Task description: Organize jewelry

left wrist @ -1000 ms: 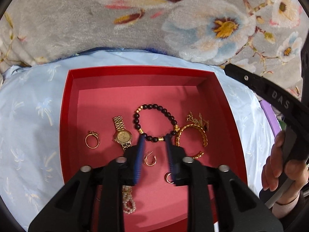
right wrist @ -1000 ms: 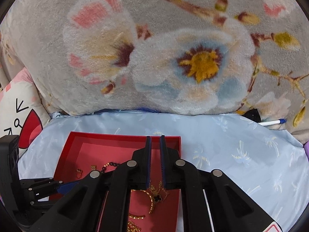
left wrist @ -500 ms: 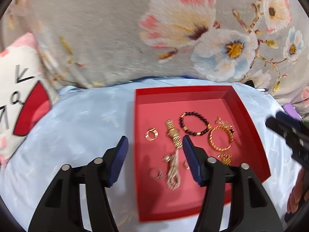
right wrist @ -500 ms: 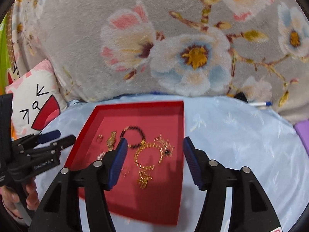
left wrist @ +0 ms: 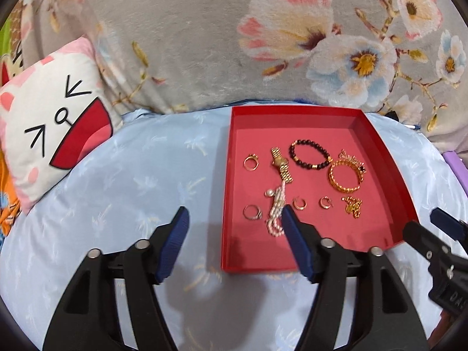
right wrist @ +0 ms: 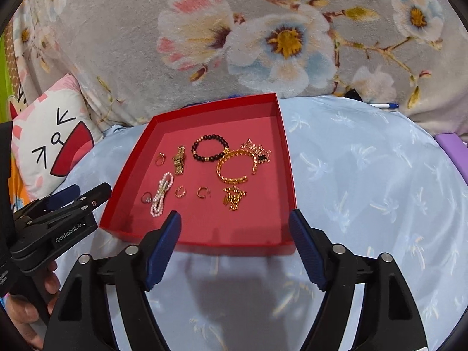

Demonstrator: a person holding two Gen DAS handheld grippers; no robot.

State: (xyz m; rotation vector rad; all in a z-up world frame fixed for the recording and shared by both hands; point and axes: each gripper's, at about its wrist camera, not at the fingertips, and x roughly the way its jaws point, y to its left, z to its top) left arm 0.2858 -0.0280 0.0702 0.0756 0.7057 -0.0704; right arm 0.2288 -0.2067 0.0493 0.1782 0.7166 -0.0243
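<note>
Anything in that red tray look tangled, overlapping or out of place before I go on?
Mostly tidy, with two overlaps. In the red tray, the pearl strand lies bunched against the lower end of the gold watch. The gold bangle touches the sparkly gold piece beside it. Nothing lies outside the tray.

left gripper [left wrist: 234, 226] spread wide, right gripper [right wrist: 234, 224] too (both empty), jaws just opening

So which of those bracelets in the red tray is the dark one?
The black beaded bracelet, lying in the back row between the gold watch and the gold bangle; the others are gold or pearl.
</note>
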